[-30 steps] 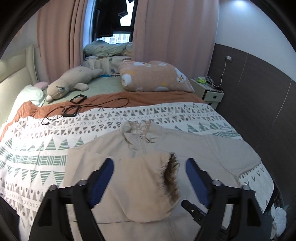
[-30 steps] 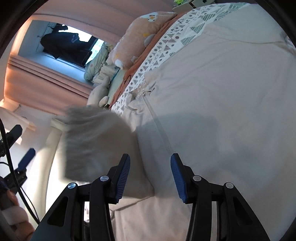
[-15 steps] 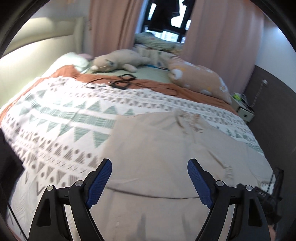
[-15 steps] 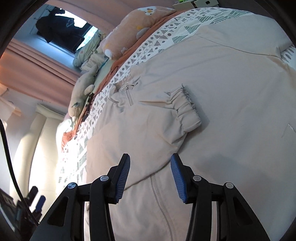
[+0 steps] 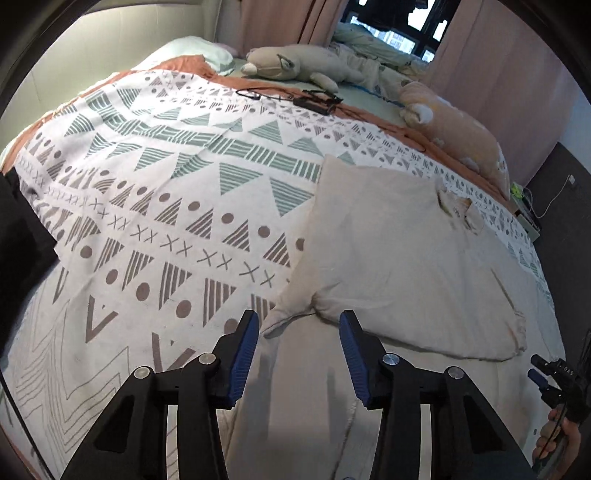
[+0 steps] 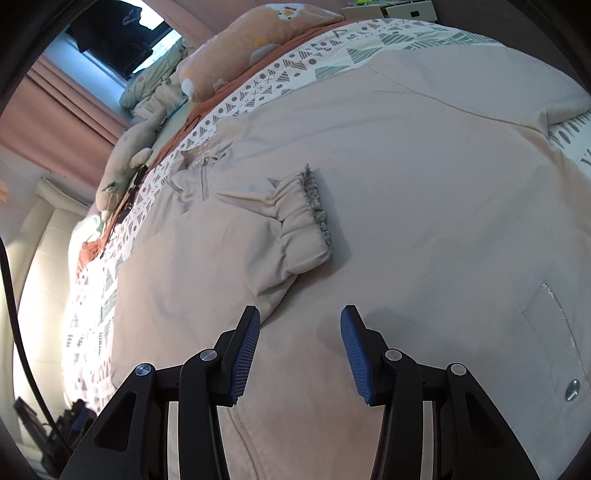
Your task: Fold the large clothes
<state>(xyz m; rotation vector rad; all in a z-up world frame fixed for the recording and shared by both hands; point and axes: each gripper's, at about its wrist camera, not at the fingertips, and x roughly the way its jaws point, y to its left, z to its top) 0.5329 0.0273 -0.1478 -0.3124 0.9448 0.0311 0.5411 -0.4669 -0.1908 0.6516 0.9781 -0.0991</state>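
A home bedroom: patterned duvet [image 5: 177,192], plush toy [image 5: 295,66], pink curtains [image 5: 280,18], probably a nightstand [image 6: 391,7].

No legible text anywhere.

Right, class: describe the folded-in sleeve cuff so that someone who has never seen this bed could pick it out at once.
Start from the bed with the triangle-patterned cover, on which a large beige jacket lies spread flat. One sleeve is folded across the jacket's front, below the collar, and ends in the cuff. The cuff is the only gathered, ruffled band on otherwise smooth cloth.
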